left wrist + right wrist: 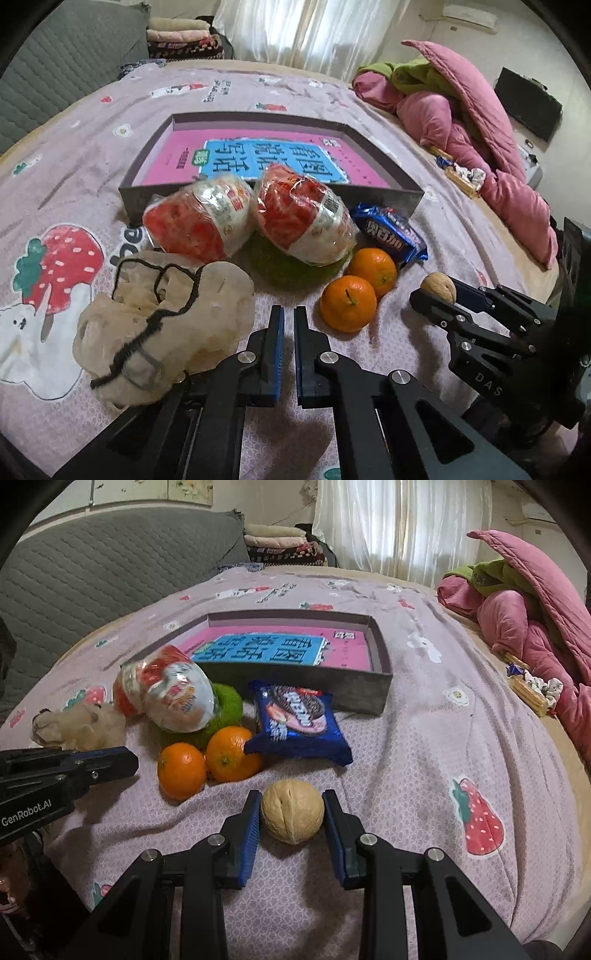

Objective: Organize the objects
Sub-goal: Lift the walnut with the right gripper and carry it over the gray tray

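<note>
My right gripper [291,812] is shut on a tan walnut [292,811], held just above the bed sheet; it also shows in the left wrist view [439,287]. My left gripper [289,321] is nearly shut and empty, low over the sheet between a beige net bag [162,328] and two oranges [349,303]. Behind them lie two red-and-white wrapped bowls [303,218] on a green scrubber [225,705], and a blue cookie pack [297,723]. An open grey box [365,690] with a pink and blue book inside sits beyond.
Everything rests on a bed with a lilac strawberry-print sheet [424,738]. A pink and green quilt pile [524,620] lies at the right, with small wrappers [532,690] beside it. A grey quilted headboard [92,576] stands at the left.
</note>
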{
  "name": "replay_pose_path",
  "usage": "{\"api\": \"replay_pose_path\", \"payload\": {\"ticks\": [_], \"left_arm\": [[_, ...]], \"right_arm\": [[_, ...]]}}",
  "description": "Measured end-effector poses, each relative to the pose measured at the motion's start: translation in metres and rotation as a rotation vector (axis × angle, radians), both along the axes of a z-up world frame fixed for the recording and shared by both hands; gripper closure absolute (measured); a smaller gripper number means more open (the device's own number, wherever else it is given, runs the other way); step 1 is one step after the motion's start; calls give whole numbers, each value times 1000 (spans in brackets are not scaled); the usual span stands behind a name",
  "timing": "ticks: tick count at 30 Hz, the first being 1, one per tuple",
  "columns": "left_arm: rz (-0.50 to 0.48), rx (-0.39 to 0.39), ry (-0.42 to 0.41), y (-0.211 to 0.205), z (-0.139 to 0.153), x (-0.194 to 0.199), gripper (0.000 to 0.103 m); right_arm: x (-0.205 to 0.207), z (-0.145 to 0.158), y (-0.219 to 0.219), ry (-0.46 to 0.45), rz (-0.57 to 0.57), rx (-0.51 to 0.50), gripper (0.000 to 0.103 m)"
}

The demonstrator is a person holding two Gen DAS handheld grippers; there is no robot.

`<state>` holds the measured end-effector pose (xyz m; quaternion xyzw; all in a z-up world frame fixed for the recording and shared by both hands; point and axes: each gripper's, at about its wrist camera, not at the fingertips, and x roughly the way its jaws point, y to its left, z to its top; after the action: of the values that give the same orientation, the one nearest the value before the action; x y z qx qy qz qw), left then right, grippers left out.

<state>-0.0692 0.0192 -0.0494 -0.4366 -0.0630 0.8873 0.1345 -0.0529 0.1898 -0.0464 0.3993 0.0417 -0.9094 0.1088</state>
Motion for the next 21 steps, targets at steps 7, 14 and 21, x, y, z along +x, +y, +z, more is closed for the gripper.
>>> {"api": "replay_pose_path", "payload": {"ticks": [7,14,21], "left_arm": [[10,12,44,-7,14,4,99],[30,14,51,-18,17,5,99],[27,19,80,-19,27,6,99]], "right_arm": [[3,9,-3,36,8,8,70],[2,11,-3,40,9,8,70],[4,29,-4,88,12,4,70]]}}
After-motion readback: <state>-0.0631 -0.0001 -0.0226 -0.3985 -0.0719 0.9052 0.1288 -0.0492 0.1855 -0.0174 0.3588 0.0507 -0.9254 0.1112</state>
